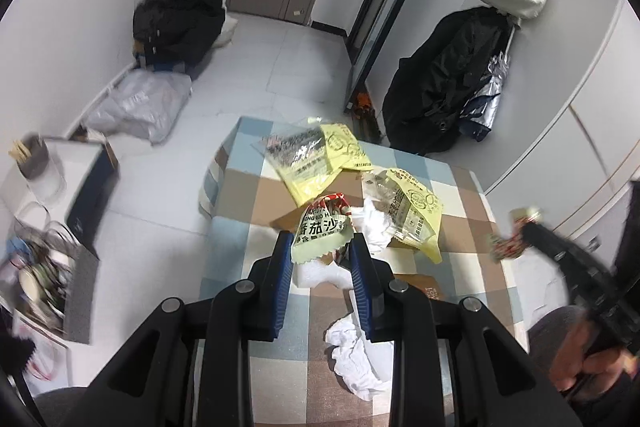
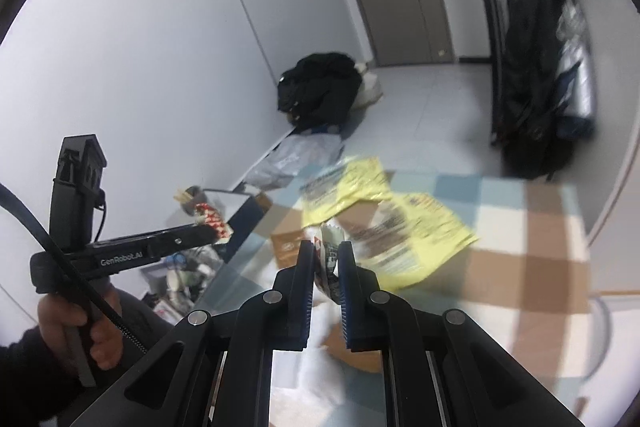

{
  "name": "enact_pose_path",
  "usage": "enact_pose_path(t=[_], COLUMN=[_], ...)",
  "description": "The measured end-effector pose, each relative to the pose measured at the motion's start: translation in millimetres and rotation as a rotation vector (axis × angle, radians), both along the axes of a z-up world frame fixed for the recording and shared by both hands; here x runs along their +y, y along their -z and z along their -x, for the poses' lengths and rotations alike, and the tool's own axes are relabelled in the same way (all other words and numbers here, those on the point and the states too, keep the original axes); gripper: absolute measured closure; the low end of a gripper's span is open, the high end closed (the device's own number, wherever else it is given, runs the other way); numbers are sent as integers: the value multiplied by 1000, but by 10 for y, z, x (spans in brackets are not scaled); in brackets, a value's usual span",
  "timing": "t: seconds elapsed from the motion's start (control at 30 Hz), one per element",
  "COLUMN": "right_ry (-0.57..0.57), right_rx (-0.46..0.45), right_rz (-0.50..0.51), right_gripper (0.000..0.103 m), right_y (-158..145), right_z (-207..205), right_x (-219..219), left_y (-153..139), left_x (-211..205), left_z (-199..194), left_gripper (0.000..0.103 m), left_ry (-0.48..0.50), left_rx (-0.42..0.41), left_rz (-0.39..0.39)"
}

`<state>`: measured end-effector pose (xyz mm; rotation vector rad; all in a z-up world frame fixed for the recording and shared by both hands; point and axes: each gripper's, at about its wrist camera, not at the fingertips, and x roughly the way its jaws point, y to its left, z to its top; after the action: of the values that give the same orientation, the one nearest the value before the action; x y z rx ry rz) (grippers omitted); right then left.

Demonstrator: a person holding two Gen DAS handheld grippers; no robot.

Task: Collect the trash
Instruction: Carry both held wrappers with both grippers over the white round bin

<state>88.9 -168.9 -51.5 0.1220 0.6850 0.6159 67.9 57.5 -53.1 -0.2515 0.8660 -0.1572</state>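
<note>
My left gripper (image 1: 322,245) is shut on a red-and-cream ketchup sachet (image 1: 324,227) and holds it above the checked tablecloth (image 1: 472,223). It also shows in the right wrist view (image 2: 210,223), still holding that sachet (image 2: 212,217). My right gripper (image 2: 325,255) is shut on a small red-and-white wrapper (image 2: 329,259). It shows in the left wrist view (image 1: 516,239) at the right edge, blurred. Yellow plastic packets (image 1: 316,163) (image 1: 416,211) and crumpled white tissues (image 1: 356,355) lie on the table.
A box of clutter (image 1: 40,275) stands on the floor at the left beside a dark box (image 1: 86,187). Black bags (image 1: 176,23) (image 1: 448,79) stand against the walls. A brown cardboard piece (image 2: 288,241) lies under the yellow packets (image 2: 400,219).
</note>
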Motion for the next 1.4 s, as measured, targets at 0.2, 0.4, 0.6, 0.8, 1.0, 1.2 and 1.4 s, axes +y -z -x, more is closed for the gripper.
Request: enact_pose_path(t=[0.2, 0.4, 0.6, 0.8, 1.0, 1.2, 1.4], right_ry=[51, 125, 215, 339, 463, 525, 527], right_rx=[-56, -98, -122, -117, -22, 136, 285], right_rz=[-18, -41, -56, -64, -99, -160, -186], right_gripper=[92, 92, 92, 92, 92, 92, 92], right_y=[-317, -563, -754, -790, -514, 108, 854], right_z=[28, 69, 99, 105, 32, -148, -457], right_x=[-477, -1011, -1670, -2390, -3071, -3597, -3870], left_y=[-349, -677, -851, -802, -468, 3, 505], left_x=[-451, -1028, -1618, -2234, -2887, -3495, -3854], left_z=[20, -35, -140, -359, -662, -901, -1152], left_gripper=[80, 80, 80, 80, 80, 80, 80], left_ry=[93, 214, 326, 431, 521, 594, 618], left_rx=[-48, -88, -99, -58, 52, 177, 343], left_rz=[-29, -5, 16, 56, 63, -15, -55])
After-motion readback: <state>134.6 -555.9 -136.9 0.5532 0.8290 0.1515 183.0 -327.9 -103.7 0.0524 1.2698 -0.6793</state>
